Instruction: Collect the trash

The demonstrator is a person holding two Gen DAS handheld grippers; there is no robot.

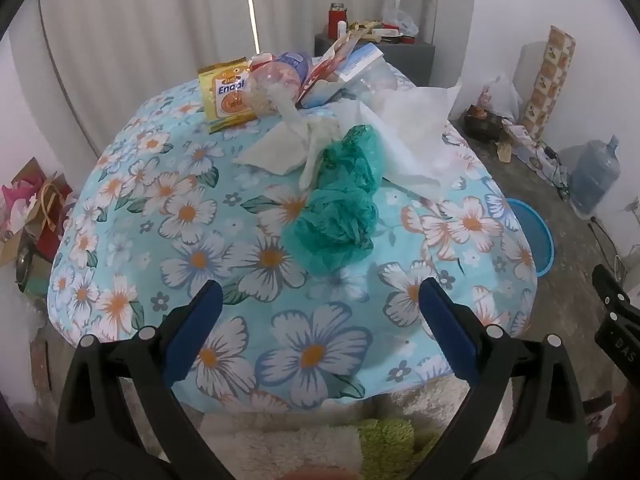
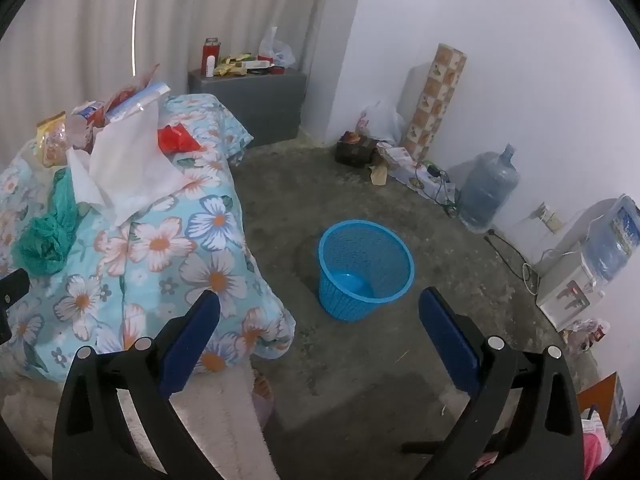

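Your left gripper [image 1: 318, 292] hangs over the floral cloth [image 1: 188, 216], jaws spread wide with nothing between them — the green bag [image 1: 340, 216] lies just ahead. Beyond it sit white tissues [image 1: 404, 136], a yellow wrapper [image 1: 226, 94] and more wrappers heaped at the far edge. Your right gripper [image 2: 320, 300] is equally wide open and empty, above the concrete floor [image 2: 360, 380], with the blue bin [image 2: 365, 268] upright just ahead, beside the cloth. A red scrap [image 2: 176, 139] rests near the tissues.
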